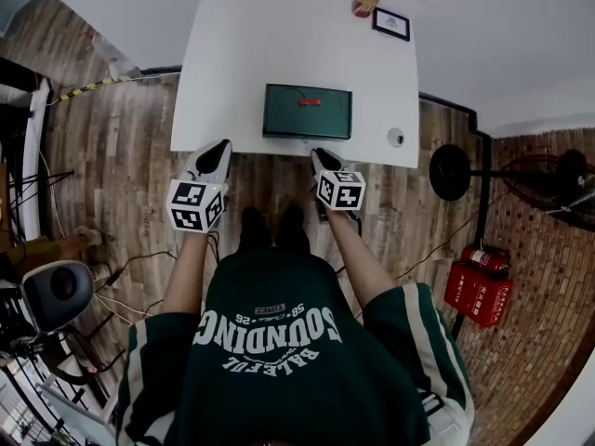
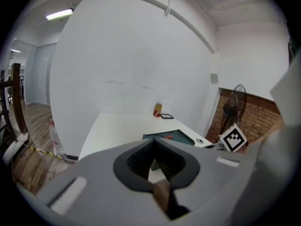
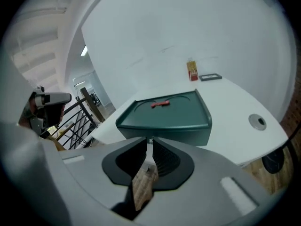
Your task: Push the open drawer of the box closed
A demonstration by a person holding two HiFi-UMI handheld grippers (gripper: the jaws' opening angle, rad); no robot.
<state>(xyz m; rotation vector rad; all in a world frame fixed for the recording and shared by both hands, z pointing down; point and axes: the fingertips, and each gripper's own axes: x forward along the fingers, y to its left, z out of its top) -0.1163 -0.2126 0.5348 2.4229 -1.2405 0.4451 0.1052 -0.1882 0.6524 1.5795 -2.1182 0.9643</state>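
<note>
A dark green box with a red handle on its lid stands near the front edge of the white table. Its front face is turned towards me; I cannot tell whether a drawer sticks out. My left gripper hangs just off the table's front edge, left of the box, with its jaws shut and empty. My right gripper is in front of the box's right half, a short way from it. Its tips stand almost together with nothing between them. The box fills the middle of the right gripper view.
At the table's back stand a small red and yellow carton and a black framed card. A round grommet sits at the front right corner. A floor fan and a red extinguisher case stand on the right.
</note>
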